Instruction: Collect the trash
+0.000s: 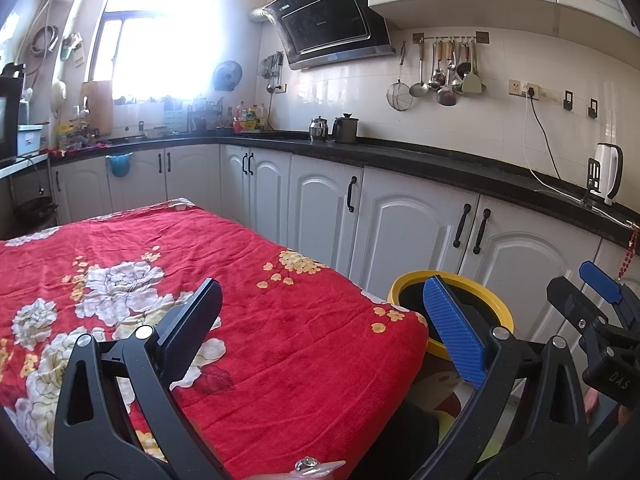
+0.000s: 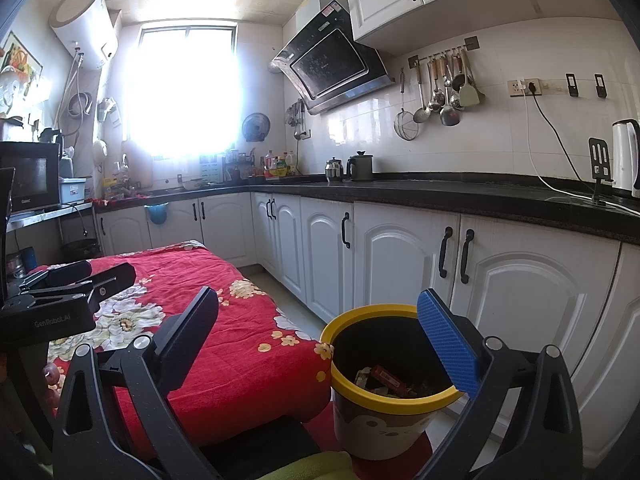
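Observation:
A yellow-rimmed bin [image 2: 400,400] stands on the floor just off the table's near right corner. Inside it lie a red wrapper [image 2: 390,378] and crumpled paper scraps. My right gripper [image 2: 320,340] is open and empty, its blue pad above the bin's right rim. My left gripper [image 1: 326,326] is also open and empty, hovering over the red floral tablecloth [image 1: 280,280], on which no trash shows. The bin's rim [image 1: 404,280] sits partly behind the left gripper's blue finger. In the left wrist view the right gripper [image 1: 584,290] is at the far right.
White cabinets [image 2: 400,264] under a black counter [image 2: 440,194] run along the right, leaving a narrow floor strip beside the table. A white kettle [image 2: 624,152] and a phone stand [image 2: 598,168] stand on the counter. A microwave [image 2: 30,176] sits at the left.

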Demonstrator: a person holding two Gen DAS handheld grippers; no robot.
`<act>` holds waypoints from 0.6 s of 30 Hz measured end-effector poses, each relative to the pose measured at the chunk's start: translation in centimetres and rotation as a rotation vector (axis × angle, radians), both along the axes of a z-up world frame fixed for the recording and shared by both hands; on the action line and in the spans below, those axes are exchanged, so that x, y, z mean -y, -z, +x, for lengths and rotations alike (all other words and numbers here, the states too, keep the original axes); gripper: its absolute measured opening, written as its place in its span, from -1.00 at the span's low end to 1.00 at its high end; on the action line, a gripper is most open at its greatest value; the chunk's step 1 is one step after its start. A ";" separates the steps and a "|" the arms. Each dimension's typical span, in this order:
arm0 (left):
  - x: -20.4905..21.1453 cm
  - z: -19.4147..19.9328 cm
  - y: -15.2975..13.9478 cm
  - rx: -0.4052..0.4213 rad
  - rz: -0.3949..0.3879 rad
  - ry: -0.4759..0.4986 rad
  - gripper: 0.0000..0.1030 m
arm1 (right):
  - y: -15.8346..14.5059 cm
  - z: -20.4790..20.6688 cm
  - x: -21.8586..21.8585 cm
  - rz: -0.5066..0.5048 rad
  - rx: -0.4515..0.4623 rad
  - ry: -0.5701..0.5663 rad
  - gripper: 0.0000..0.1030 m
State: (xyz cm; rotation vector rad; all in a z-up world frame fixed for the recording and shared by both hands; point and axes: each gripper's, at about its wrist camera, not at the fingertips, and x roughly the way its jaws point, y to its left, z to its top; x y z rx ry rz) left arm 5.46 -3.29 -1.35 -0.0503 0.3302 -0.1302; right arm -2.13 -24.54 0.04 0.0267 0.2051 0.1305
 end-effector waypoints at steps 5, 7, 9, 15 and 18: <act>0.1 0.1 0.0 -0.004 0.005 0.002 0.79 | 0.0 0.0 0.0 -0.001 -0.002 -0.001 0.88; 0.1 0.2 0.1 -0.011 0.005 0.004 0.79 | 0.1 0.0 -0.1 -0.001 -0.006 -0.003 0.88; 0.1 0.4 0.2 -0.019 0.010 -0.004 0.79 | 0.2 0.0 -0.3 0.000 -0.013 -0.005 0.88; -2.4 0.7 0.5 -0.089 -0.030 -0.030 0.79 | -0.5 1.6 -3.0 -0.023 -0.045 -0.085 0.88; -9.5 -0.2 0.3 -0.159 -0.113 -0.170 0.79 | -1.8 3.9 -9.3 -0.052 -0.075 -0.246 0.88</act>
